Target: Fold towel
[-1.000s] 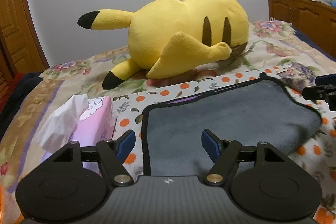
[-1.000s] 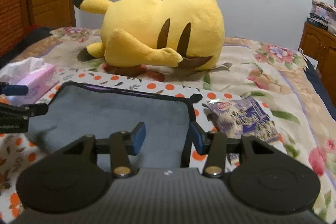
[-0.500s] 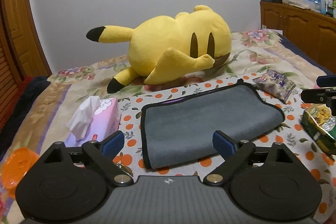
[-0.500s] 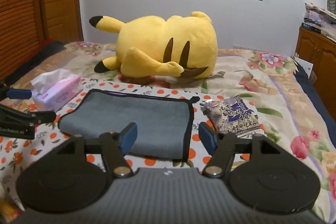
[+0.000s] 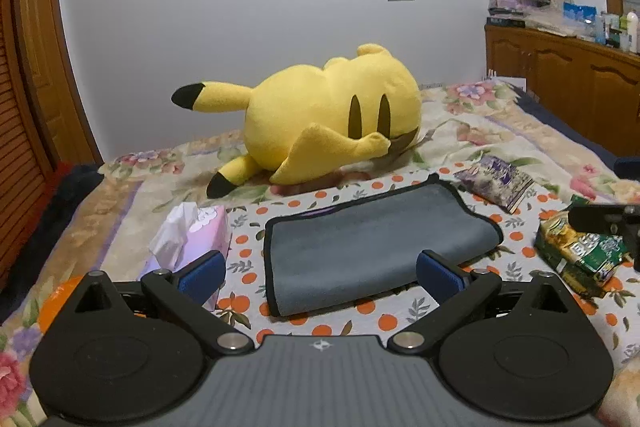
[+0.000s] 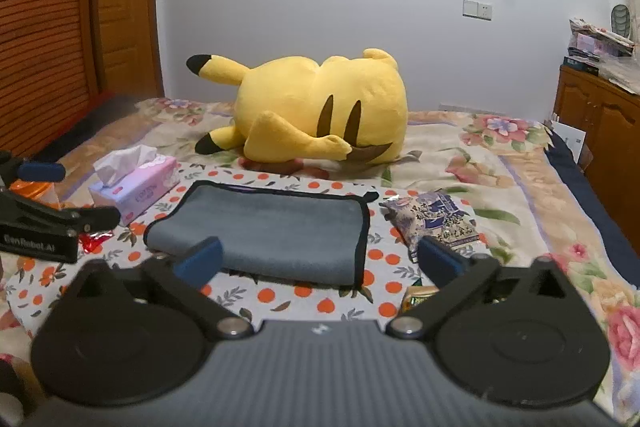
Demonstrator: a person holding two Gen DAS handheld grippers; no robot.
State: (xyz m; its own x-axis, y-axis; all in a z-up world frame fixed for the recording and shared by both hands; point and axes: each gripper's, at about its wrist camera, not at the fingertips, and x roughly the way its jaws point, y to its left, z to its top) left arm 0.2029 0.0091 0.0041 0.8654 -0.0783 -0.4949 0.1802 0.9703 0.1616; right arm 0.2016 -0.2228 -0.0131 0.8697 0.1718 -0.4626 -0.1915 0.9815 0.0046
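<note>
A grey towel with black trim [image 5: 372, 243] lies folded flat on the orange-dotted cloth on the bed; it also shows in the right wrist view [image 6: 264, 231]. My left gripper [image 5: 320, 275] is open and empty, held back above the towel's near edge. My right gripper [image 6: 320, 261] is open and empty, also back from the towel's near edge. The left gripper shows at the left edge of the right wrist view [image 6: 60, 211], and the right gripper at the right edge of the left wrist view [image 5: 604, 219].
A big yellow plush [image 5: 328, 115] lies behind the towel. A pink tissue box [image 5: 192, 239] stands left of it. A purple snack bag [image 5: 496, 179] and a green snack pack [image 5: 580, 255] lie to the right. An orange object [image 5: 56, 299] sits at far left. Wooden cabinets [image 5: 568, 87] line the right wall.
Both grippers have pulled back and up from the towel and their jaws have opened wider. The towel lies still, folded.
</note>
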